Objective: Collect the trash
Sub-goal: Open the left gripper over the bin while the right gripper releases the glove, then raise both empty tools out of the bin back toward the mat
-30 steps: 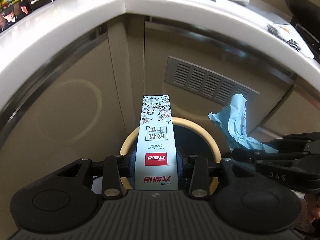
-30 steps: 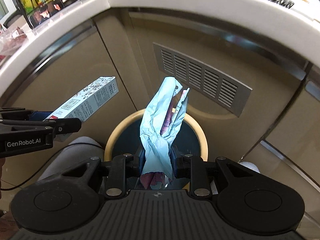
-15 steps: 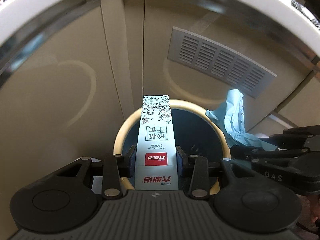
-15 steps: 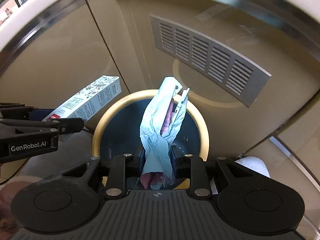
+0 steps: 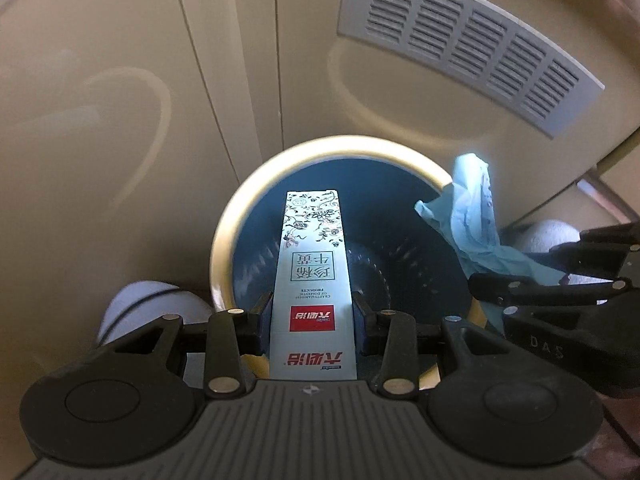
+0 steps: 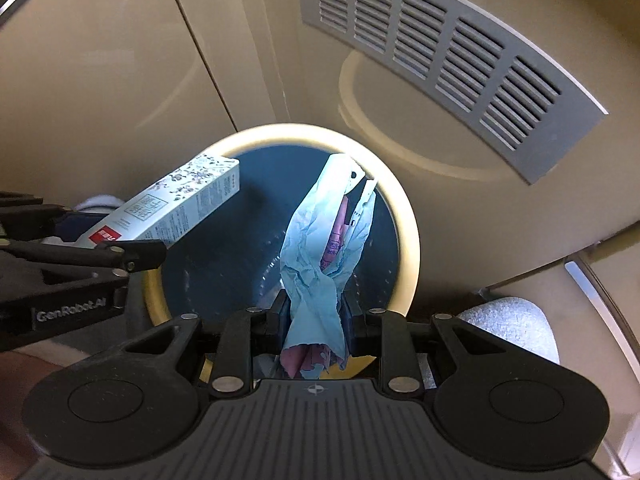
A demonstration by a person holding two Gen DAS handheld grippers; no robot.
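1. While both hands sink toward the floor, the left gripper [image 5: 313,316] stays clamped on the long printed carton [image 5: 312,276], its jaws pressing the carton's two narrow sides; a second ago the white bench edge filled the top of the left wrist view, and now it is out of sight.
2. That carton now points down into the trash bin [image 5: 224,240], with its far end over the dark blue interior rather than level with the far rim as before (the bin fills far more of the view than it did).
3. Between the two tools, the bin's cream rim [image 6: 408,240] rings both views, and its inside looks empty as far as the frames show.
4. Further right, the right gripper [image 6: 314,320] is closed narrow on the crumpled blue wrapper [image 6: 316,264], pinched near its lower end, with pink material showing in the folds.
5. This wrapper hangs over the bin's mouth too, closer than a second ago.
6. Both pieces appear placed for release, so I judge the carry is nearly done; opening the jaws is what remains, and the carton's length could let it catch on the rim.
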